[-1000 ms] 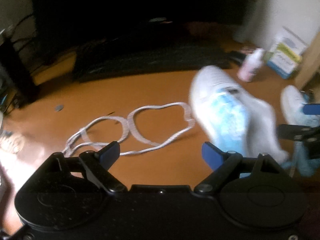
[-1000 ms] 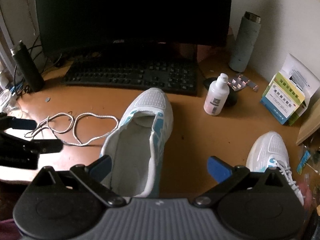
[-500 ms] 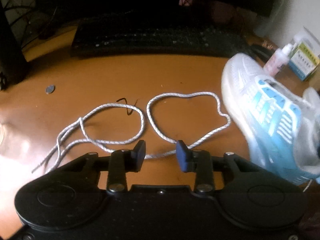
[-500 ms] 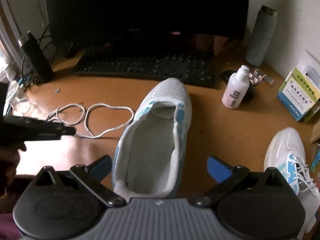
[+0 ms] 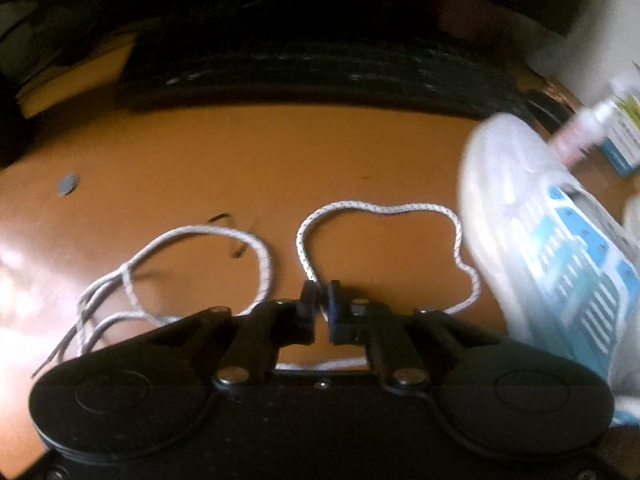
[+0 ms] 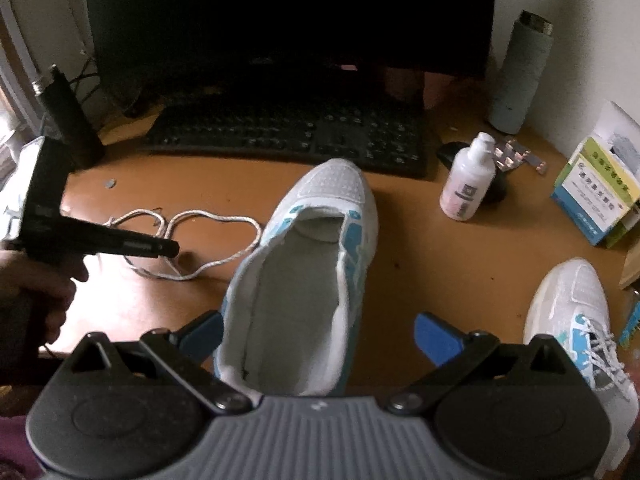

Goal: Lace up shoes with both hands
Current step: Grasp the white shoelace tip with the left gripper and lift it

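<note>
Here, the left gripper has just closed on the white lace looped on the desk, left of the unlaced shoe, which lies between the right gripper's spread jaws.

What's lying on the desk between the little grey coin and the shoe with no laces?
The white shoelace lies looped on the desk between the coin and the unlaced shoe. The right wrist view shows it best.
</note>
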{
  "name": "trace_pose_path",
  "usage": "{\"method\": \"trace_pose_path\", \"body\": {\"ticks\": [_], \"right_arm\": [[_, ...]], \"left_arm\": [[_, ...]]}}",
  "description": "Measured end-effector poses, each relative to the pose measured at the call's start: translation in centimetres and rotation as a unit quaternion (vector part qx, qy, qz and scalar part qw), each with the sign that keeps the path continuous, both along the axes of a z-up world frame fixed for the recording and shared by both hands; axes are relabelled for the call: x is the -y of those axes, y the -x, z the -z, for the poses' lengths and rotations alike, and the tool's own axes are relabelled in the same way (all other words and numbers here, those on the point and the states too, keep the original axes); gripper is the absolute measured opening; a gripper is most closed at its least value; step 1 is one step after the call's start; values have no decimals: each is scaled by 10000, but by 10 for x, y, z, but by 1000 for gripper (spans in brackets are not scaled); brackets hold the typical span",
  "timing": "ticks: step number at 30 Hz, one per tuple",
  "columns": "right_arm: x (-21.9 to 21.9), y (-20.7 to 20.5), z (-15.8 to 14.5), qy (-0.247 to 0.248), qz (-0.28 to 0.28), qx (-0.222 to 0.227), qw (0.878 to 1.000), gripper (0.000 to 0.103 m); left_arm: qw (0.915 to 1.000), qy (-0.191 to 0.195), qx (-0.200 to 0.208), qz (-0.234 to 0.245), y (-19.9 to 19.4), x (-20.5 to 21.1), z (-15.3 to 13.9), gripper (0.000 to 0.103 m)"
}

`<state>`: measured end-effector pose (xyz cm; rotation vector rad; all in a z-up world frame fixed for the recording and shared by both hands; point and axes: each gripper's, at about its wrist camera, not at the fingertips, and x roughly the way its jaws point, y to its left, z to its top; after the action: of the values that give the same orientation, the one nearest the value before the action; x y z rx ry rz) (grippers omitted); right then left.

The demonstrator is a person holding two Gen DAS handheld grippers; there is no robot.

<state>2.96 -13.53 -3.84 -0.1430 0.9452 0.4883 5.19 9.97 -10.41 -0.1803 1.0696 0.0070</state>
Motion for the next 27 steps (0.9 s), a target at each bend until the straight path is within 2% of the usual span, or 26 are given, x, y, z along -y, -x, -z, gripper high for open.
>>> {"method": "trace_pose_path", "body": {"ticks": [5,9,11,13,15,18,19,20,22,23,24,26,27], "right_arm": [[5,-6,0,-62,-129,79,9999,100],[13,-6,-4,-93,-4,124,9999,100],[21,-6,-7,-141,127,166,9997,100],[31,-4,-7,-192,262,142,9994,100],[40,-3,-6,-244,395,107,9989,100],[52,1,-4,-285,532,18,9982,100],[55,2,-3,-278,547,-6,9981,100],[58,3,-2,-270,561,-31,9981,100],[59,6,-1,-321,564,-64,9979,100],[60,8,0,-351,563,-79,9978,100],[58,8,0,-380,542,-103,9978,100],[51,11,0,-372,452,-96,9982,100],[47,12,-1,-363,420,-75,9984,100]], "left_arm": [[9968,257,652,374,-5,19,-44,1],[9877,1247,865,390,-11,29,-79,1],[9795,1716,967,431,-14,41,-93,1],[9722,2092,902,545,-18,57,-94,1],[9694,2221,751,732,-21,75,-85,1],[9722,1902,693,1175,-19,92,-81,4],[9728,1701,833,1331,-13,87,-85,8],[9738,1344,994,1542,-7,80,-89,13],[9728,499,1268,1871,5,67,-91,48],[9652,-148,1403,2204,11,58,-89,49],[9552,-605,1384,2544,14,53,-83,49],[9322,-1222,1141,3210,19,41,-67,49],[9234,-1401,991,3434,19,37,-57,46]]}}
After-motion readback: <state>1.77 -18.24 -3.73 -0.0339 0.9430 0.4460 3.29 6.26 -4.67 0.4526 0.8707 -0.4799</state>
